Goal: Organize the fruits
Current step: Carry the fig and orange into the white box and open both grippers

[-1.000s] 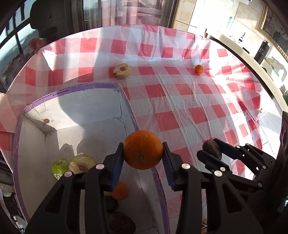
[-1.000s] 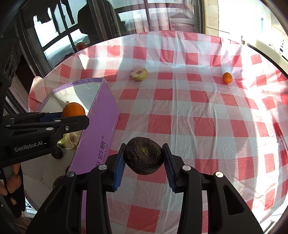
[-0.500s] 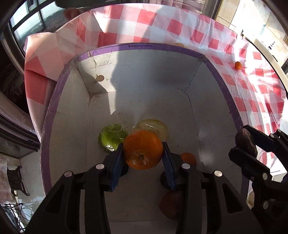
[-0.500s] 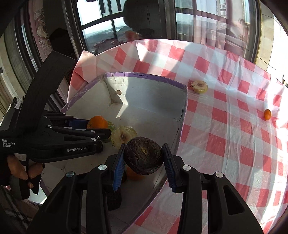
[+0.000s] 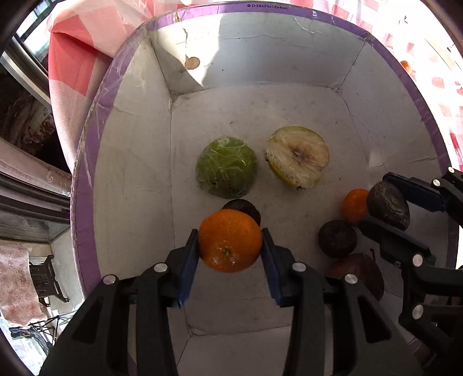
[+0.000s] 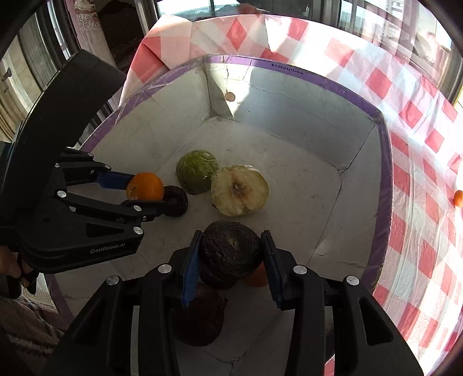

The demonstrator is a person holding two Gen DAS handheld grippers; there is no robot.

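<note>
Red-and-white checked tablecloth (image 6: 411, 121) over desk, dark-framed windows (image 6: 185, 8) behind, patterned curtain (image 6: 86, 17) at left, strong sunlight from right.

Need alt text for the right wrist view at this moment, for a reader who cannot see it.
The right gripper clamps a dark wrinkled fruit over an open purple-rimmed box on a red checked tablecloth. To its left, the left gripper holds an orange. On the box floor lie a wrapped green half and a cut apple half.
</note>
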